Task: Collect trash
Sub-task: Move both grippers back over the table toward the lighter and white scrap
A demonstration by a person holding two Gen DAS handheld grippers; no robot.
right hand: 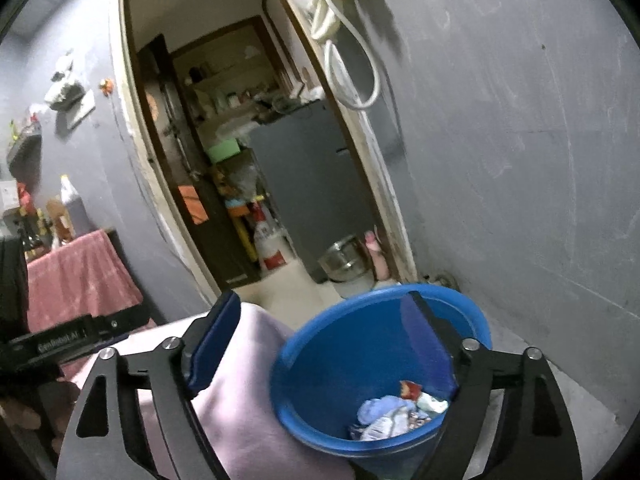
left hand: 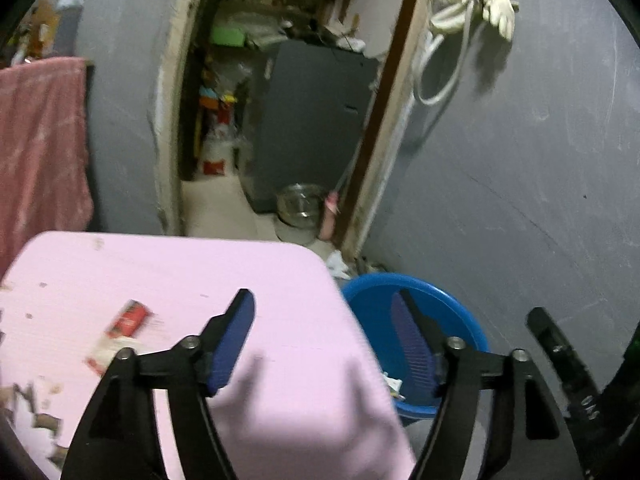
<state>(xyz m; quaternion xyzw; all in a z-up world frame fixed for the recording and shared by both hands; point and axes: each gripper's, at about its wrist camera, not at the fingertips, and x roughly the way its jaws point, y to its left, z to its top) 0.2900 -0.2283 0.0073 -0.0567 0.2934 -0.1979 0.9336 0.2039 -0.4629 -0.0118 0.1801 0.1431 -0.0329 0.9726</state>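
Both hand-held grippers, left and right, gape empty above the round blue plastic bin beside the pink-covered desk.

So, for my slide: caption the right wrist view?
Open right gripper poised over the blue bin holding wrappers.

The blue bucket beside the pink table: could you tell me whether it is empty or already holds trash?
Holds trash: the blue bucket has crumpled wrappers lying at its bottom, far below the rim.

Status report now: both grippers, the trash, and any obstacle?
Left gripper open, empty. Right gripper open, empty, over blue bin. Red wrapper and scraps lie on pink table. No obstacle seen.
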